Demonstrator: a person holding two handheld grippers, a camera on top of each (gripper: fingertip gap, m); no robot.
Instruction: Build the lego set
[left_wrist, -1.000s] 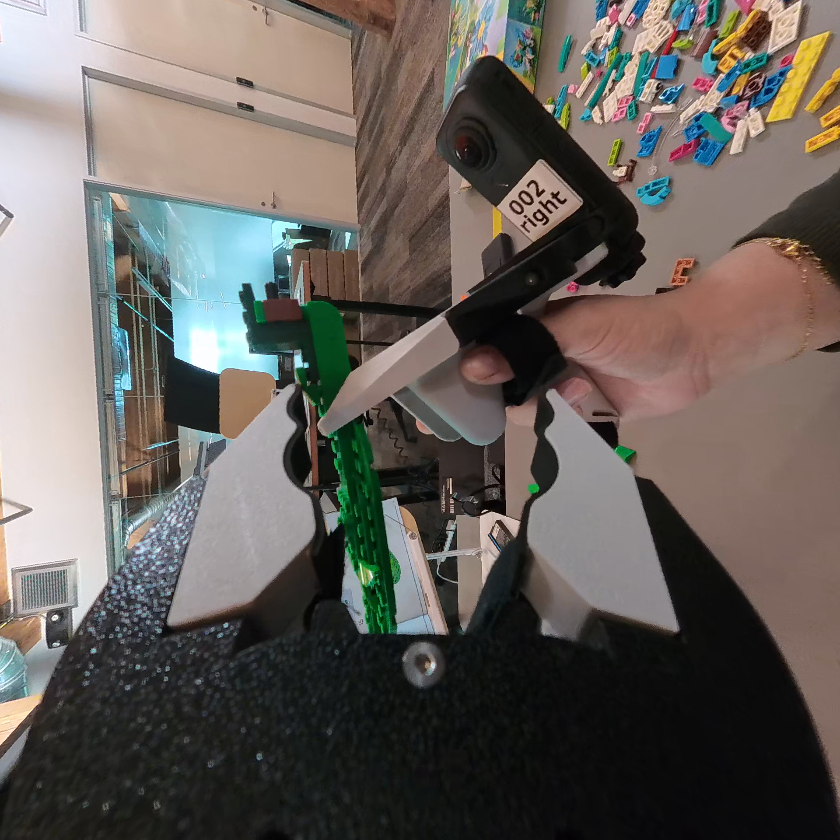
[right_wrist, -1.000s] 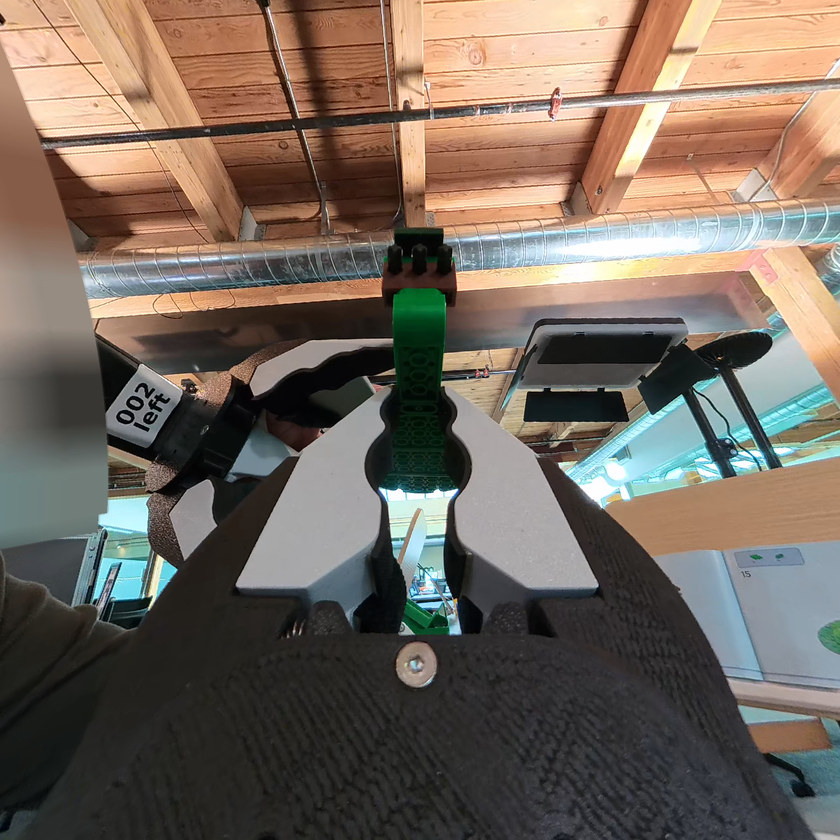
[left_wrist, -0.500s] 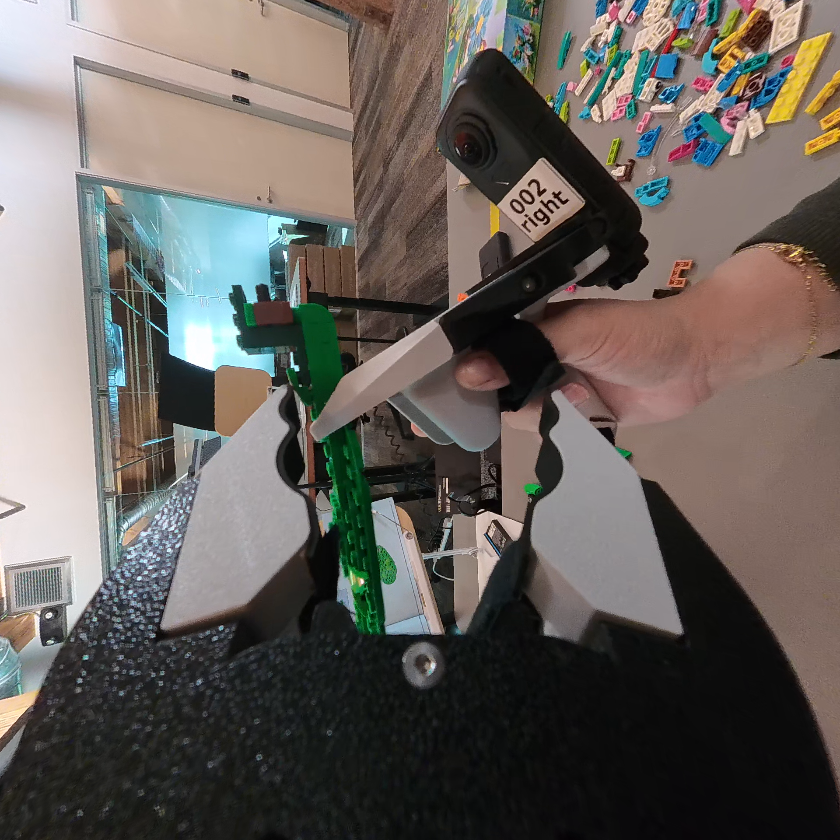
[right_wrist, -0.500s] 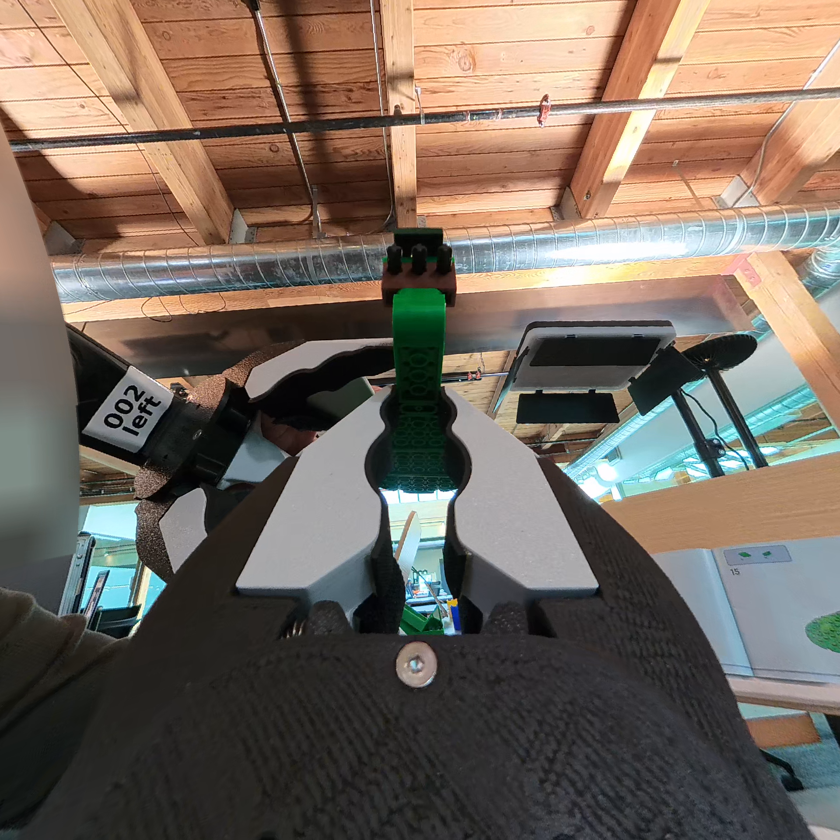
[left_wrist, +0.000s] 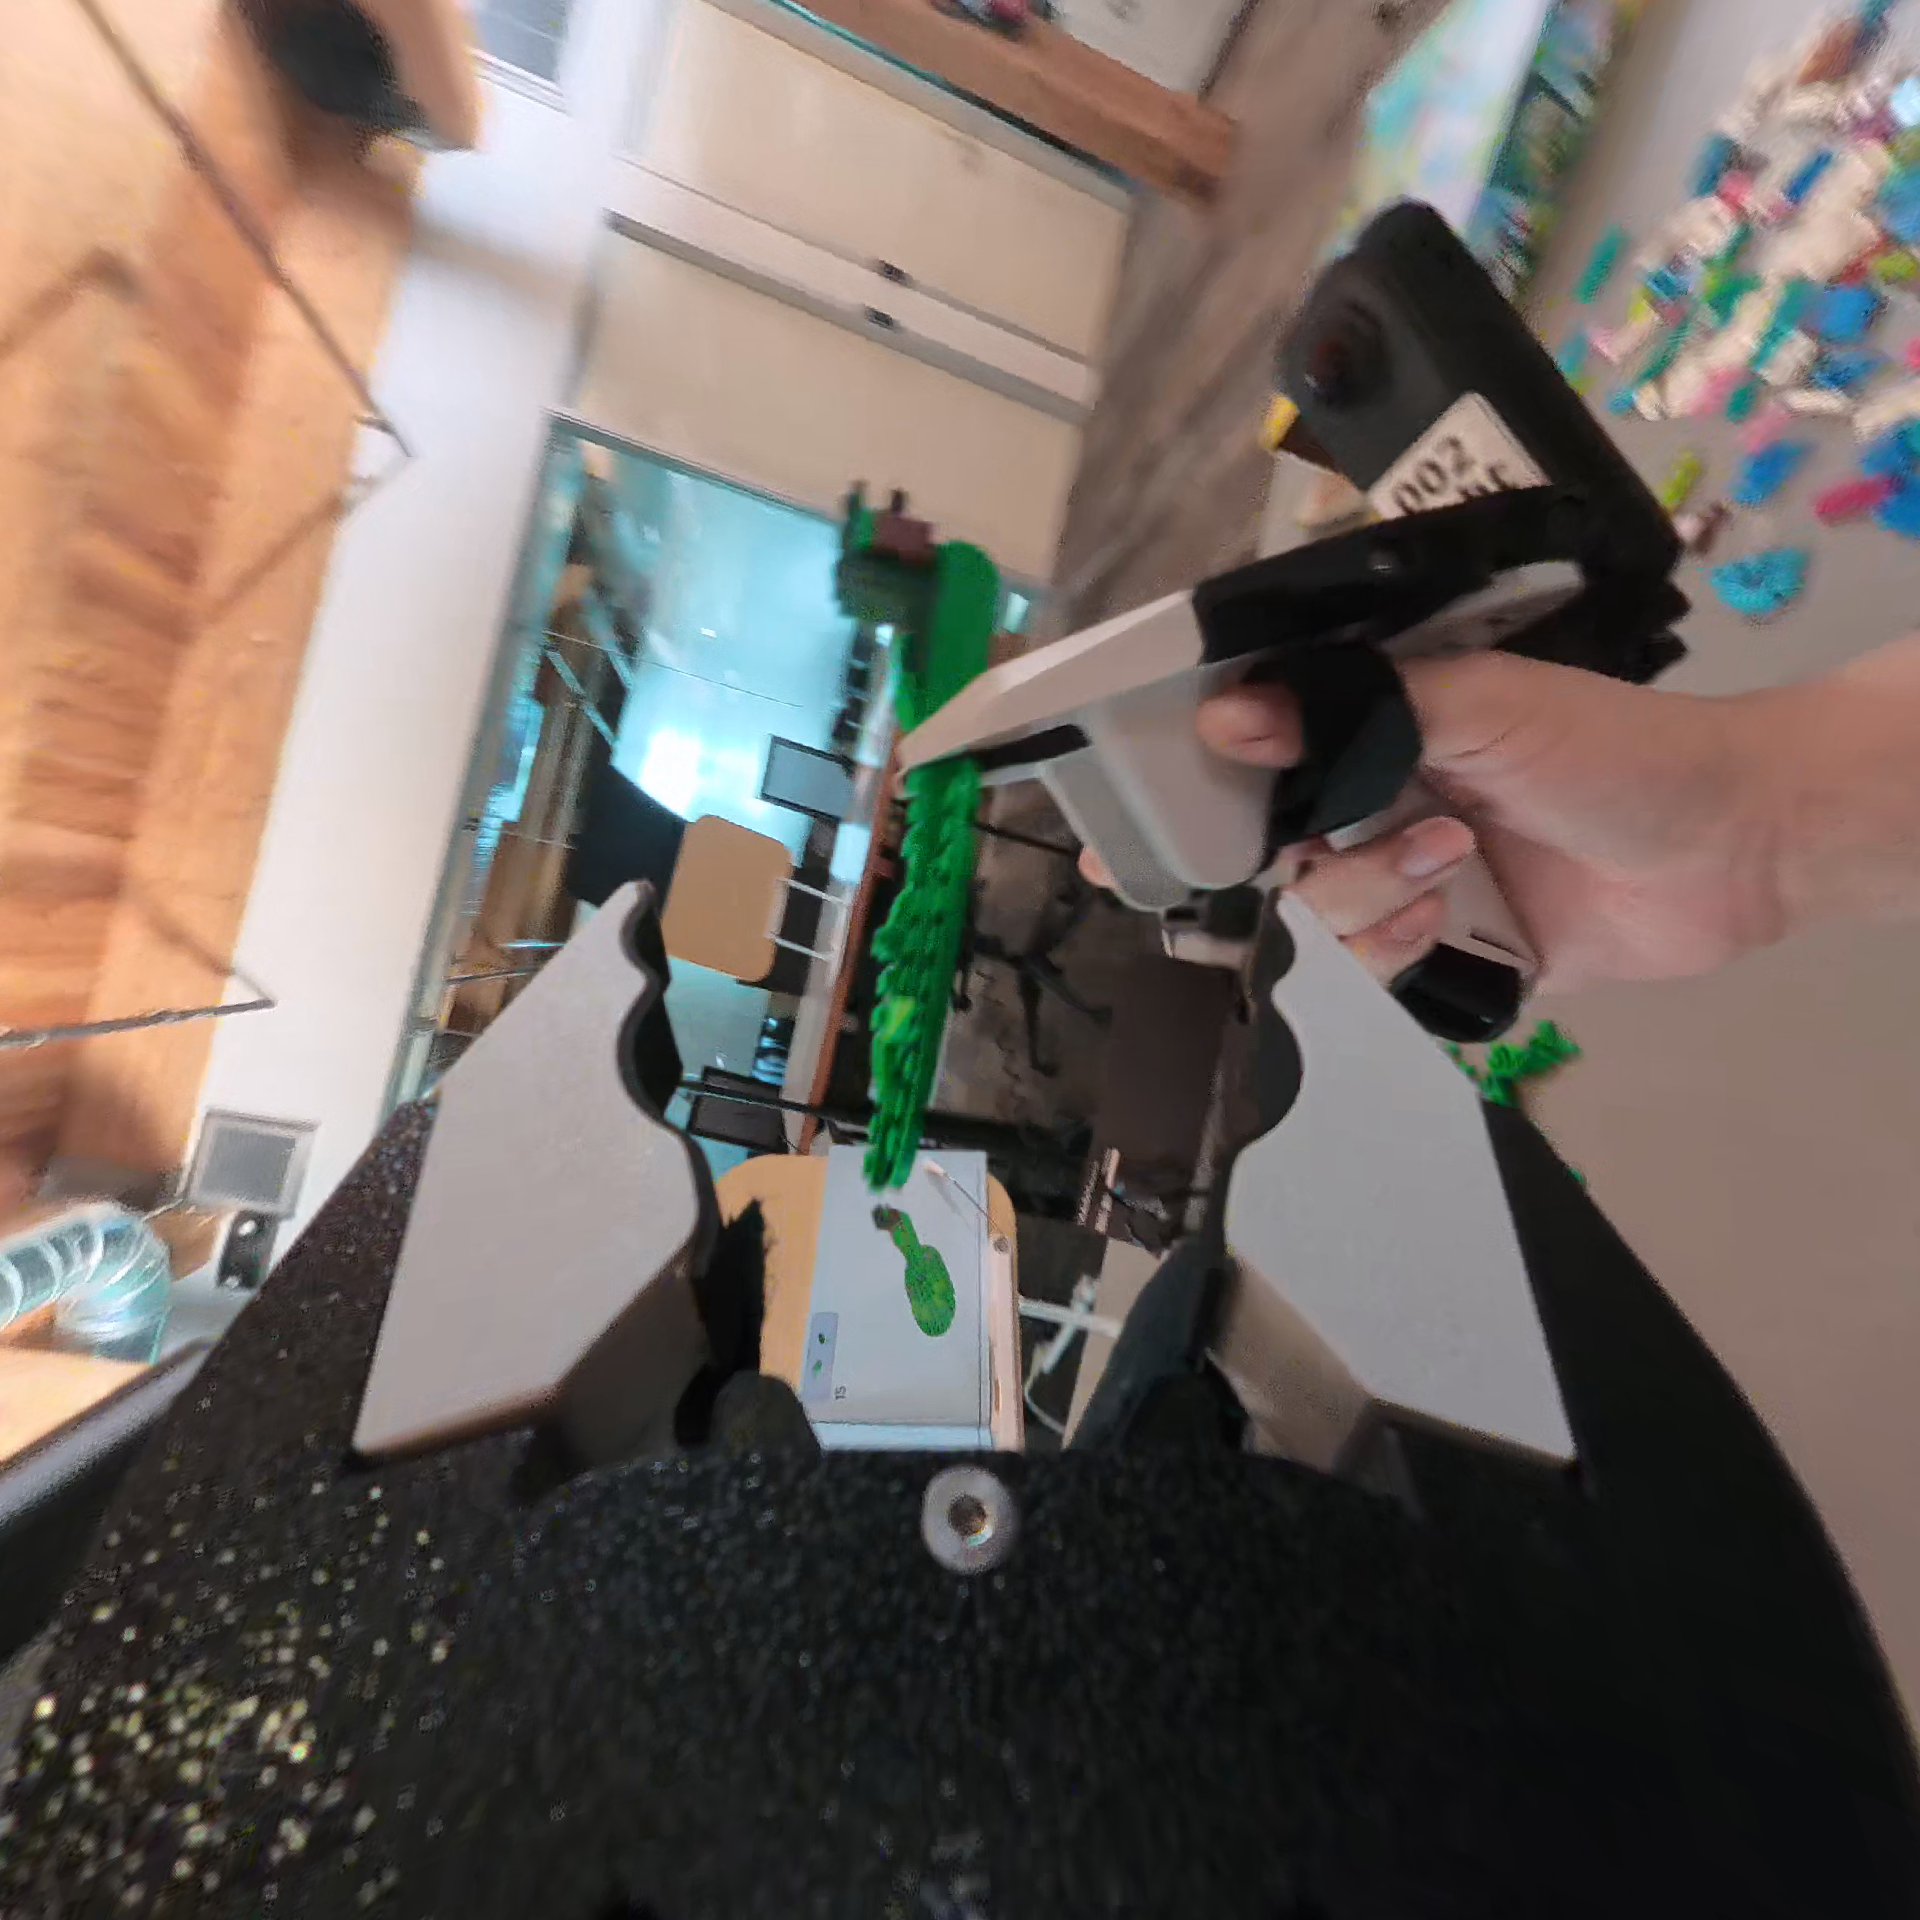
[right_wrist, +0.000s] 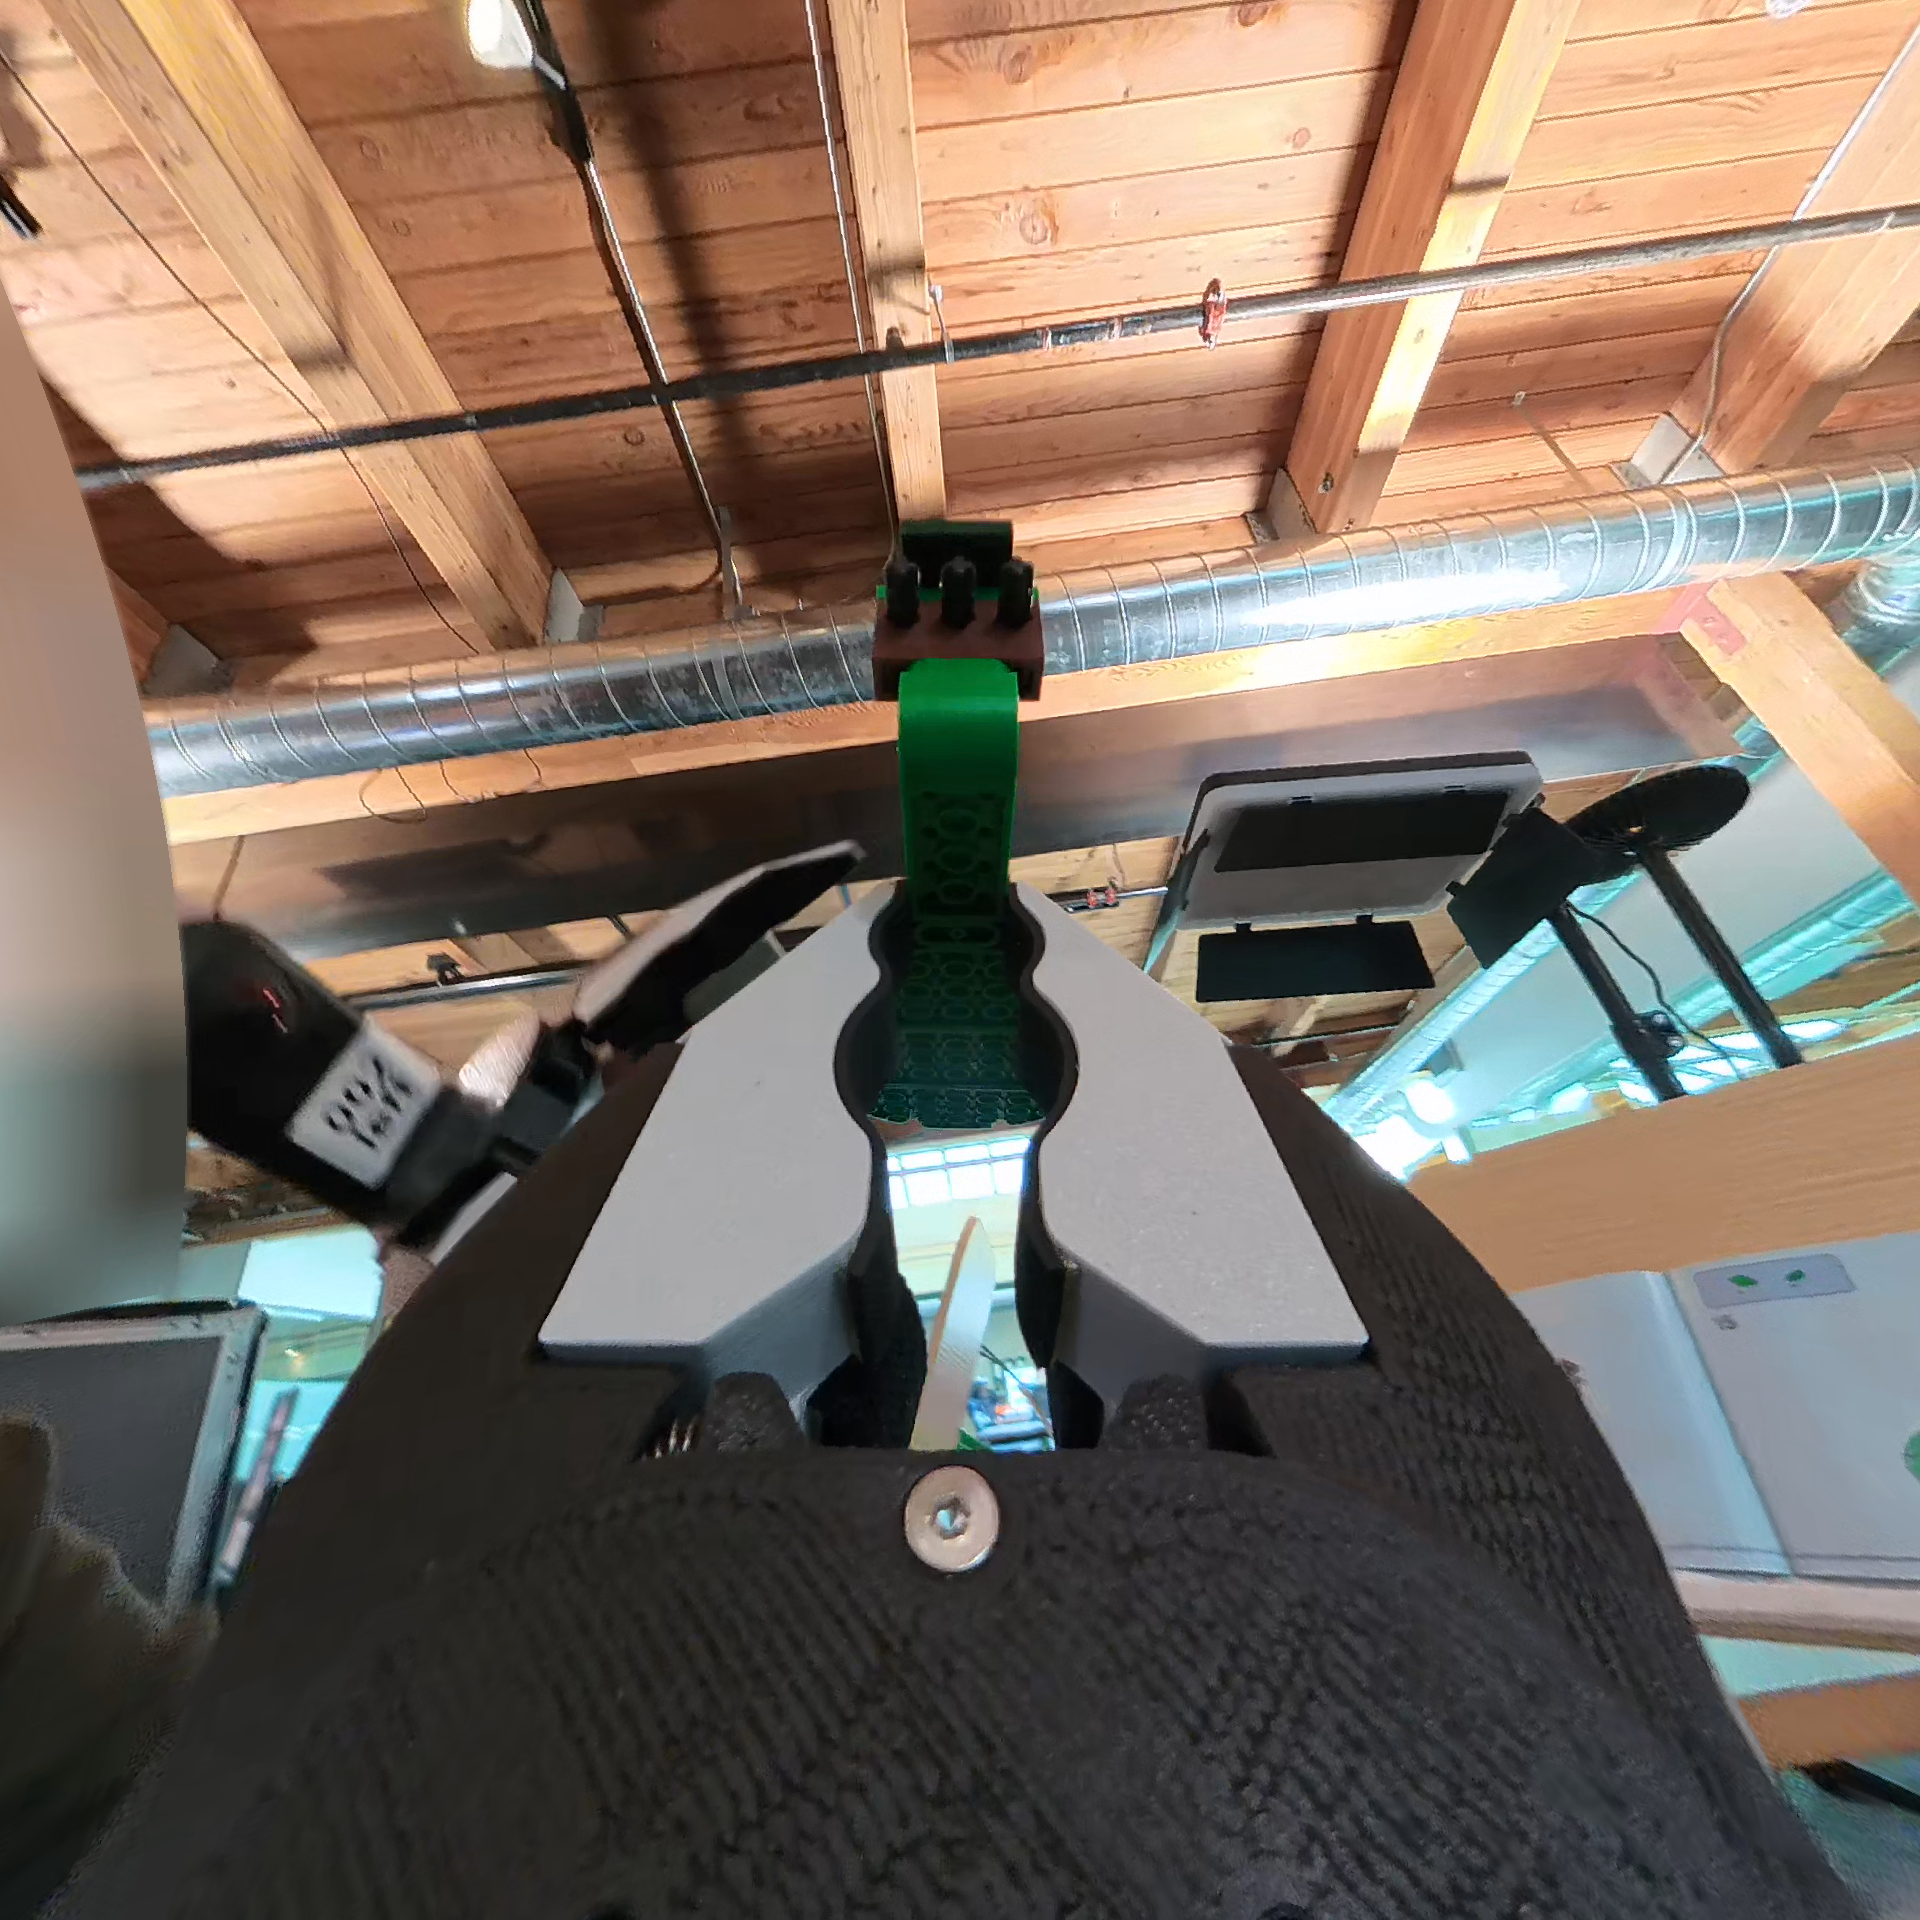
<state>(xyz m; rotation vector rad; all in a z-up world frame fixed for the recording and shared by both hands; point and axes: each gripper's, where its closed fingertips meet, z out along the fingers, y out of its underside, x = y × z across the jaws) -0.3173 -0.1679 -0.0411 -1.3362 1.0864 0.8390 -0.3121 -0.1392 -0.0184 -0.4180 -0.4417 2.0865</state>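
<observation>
While many loose bricks (left_wrist: 1756, 312) are lying unused at upper right, the right gripper (right_wrist: 956, 904) is clamping the green assembly (right_wrist: 956, 852) at centre; the left gripper (left_wrist: 956, 997) is gaping, empty.

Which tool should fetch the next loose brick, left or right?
Left. The left tool is open and empty, while the right tool is shut on the green plate assembly and should probably keep holding it. Loose bricks lie on the table.
</observation>
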